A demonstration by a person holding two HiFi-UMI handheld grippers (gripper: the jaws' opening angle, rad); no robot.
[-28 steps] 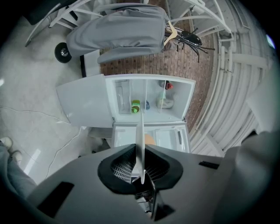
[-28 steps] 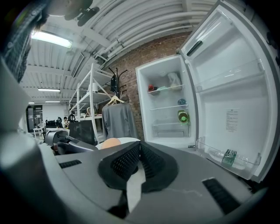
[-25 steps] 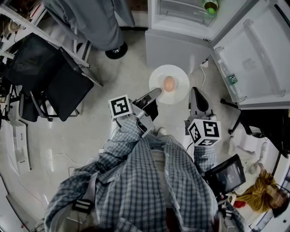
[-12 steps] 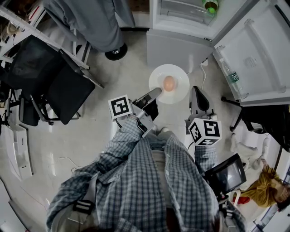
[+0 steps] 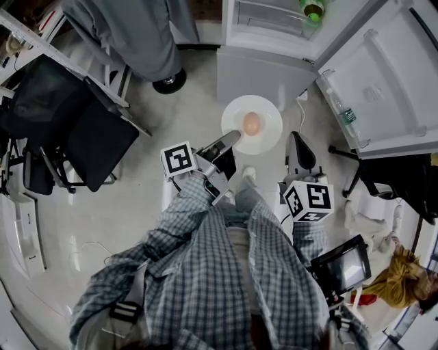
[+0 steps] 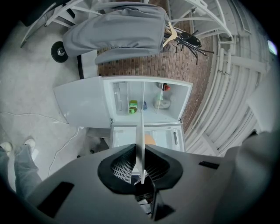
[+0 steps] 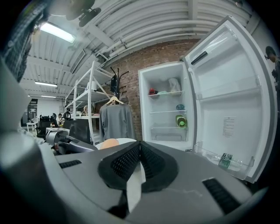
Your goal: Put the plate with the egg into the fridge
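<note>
The left gripper (image 5: 235, 137) is clamping the near-left rim of the white plate (image 5: 268, 139); in the left gripper view its jaws are pressing on the plate, which is showing edge-on as a thin white line (image 6: 141, 131). The egg (image 5: 252, 123) is lying at about the middle of the plate, which is being held level above the floor (image 5: 185, 116), just in front of the open fridge (image 5: 274, 31) and not inside it. The right gripper (image 5: 294, 141) is hanging just beside the plate's right rim, apart from it, with its jaws closed together and nothing gripped between them. The fridge door (image 5: 383, 75) is standing wide open to the right, with a bottle (image 5: 347, 117) lying in its lower shelf. A green container (image 5: 313, 9) is sitting on a fridge shelf. A grey garment (image 5: 137, 34) is hanging to the fridge's left.
</note>
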